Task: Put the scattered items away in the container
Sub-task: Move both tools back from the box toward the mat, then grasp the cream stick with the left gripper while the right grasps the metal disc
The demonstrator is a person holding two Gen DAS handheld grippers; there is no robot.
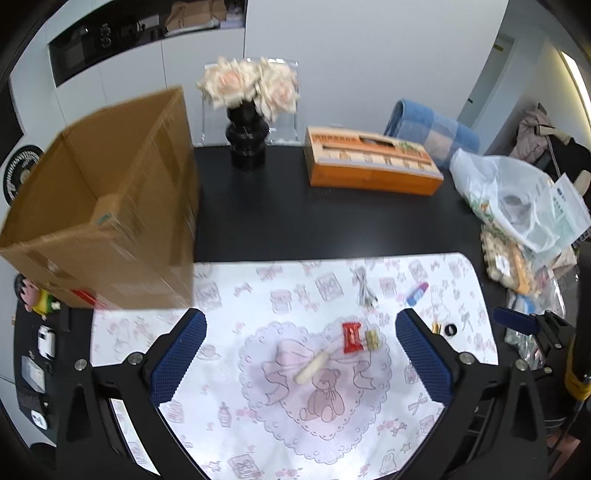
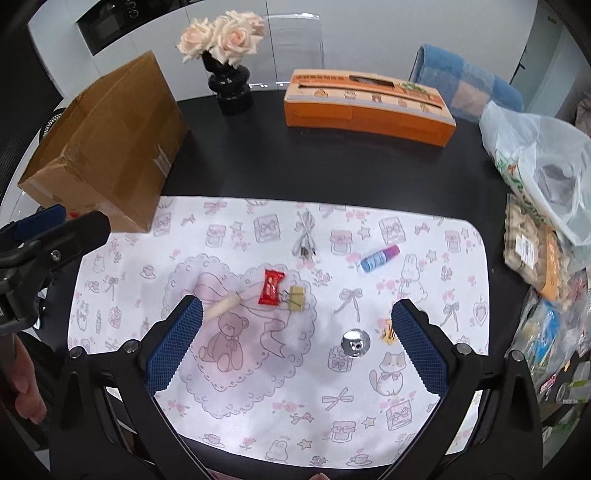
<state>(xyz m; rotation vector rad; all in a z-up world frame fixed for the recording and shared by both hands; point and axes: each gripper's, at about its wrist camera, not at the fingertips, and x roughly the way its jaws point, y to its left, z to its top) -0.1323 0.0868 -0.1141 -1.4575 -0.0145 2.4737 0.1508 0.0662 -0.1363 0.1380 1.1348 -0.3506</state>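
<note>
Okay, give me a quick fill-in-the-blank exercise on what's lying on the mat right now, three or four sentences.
1. The red candy wrapper lies directly beside a small ____ packet.
2. The flowers stand in a ____ vase.
3. Both the left claw and the right claw are ____, holding nothing.
4. The cardboard box stands at the mat's far ____ corner.

Missing words: tan; black; open; left
</note>
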